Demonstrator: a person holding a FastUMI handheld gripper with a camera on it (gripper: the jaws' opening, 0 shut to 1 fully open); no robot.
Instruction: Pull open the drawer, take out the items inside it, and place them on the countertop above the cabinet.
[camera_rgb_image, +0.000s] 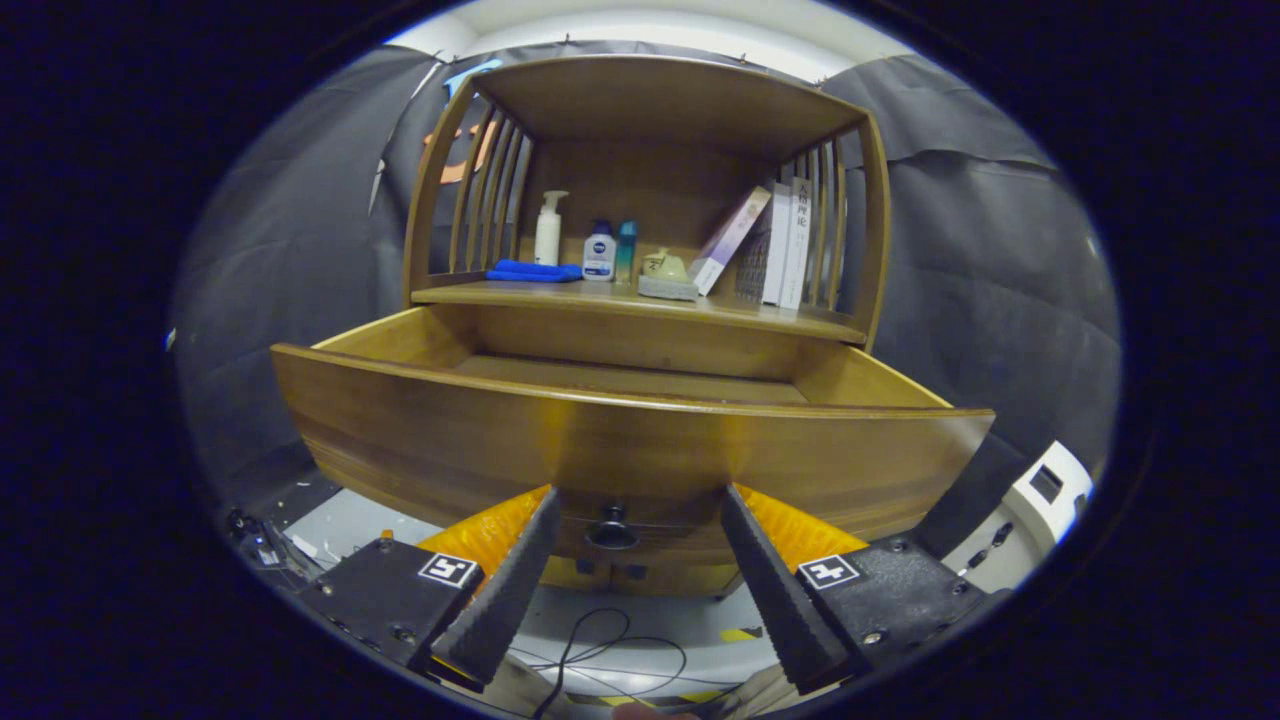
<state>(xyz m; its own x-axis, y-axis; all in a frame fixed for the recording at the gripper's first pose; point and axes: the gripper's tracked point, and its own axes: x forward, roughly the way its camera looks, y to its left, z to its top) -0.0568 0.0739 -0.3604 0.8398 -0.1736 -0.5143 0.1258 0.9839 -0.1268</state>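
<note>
Drawer (620, 440): pulled out, its ring handle (611, 531) between the fingertips.
Gripper (635, 510): spread wide, holding nothing.
Drawer interior: contents hidden.

The gripper (635, 535) has ribbed wedge-shaped fingers (505, 590), black screw-fastened blocks with square white markers, and jaws parted.
</note>
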